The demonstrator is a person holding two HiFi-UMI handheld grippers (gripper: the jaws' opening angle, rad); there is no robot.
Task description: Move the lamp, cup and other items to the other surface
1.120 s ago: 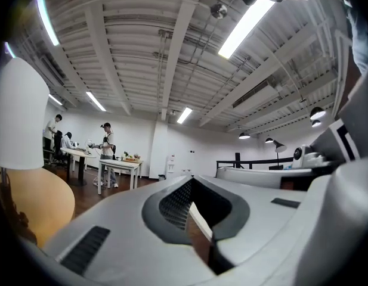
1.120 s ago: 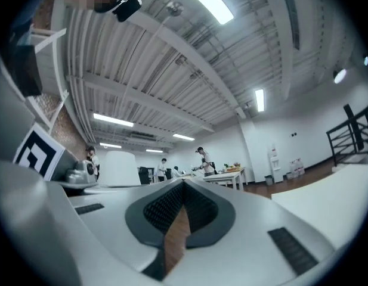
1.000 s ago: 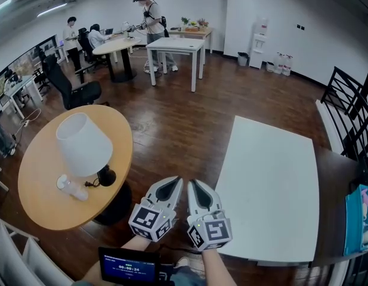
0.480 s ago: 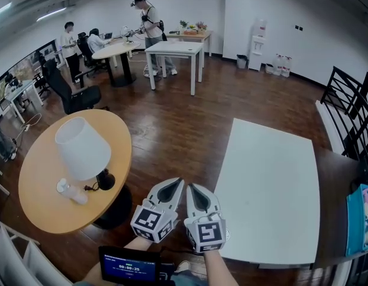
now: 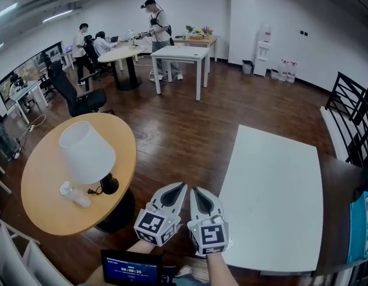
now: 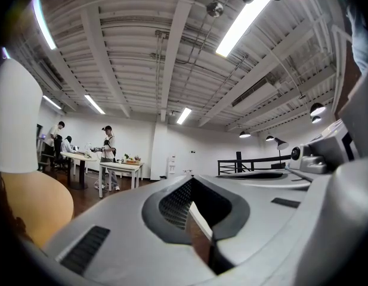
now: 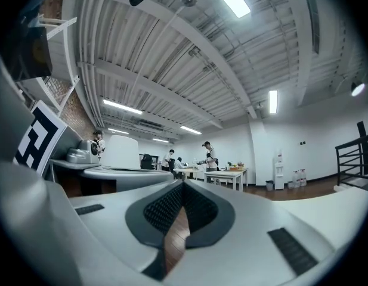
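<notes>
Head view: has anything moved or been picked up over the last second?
The right tongs rolled slightly, so their marker cube sits squarer; they are shut on nothing. The left tongs, also shut and empty, kept their place. The white-shaded table lamp stands untouched on the round wooden table.

Lamp (image 5: pixel 87 152), cup (image 5: pixel 75 195) on round table (image 5: pixel 45 214); white table (image 5: pixel 273 201) right.

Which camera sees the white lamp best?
The head view: the whole lamp, shade and dark base, stands on the round table. The left gripper view catches only the shade's edge; the right gripper view shows just the shade, looking small.
</notes>
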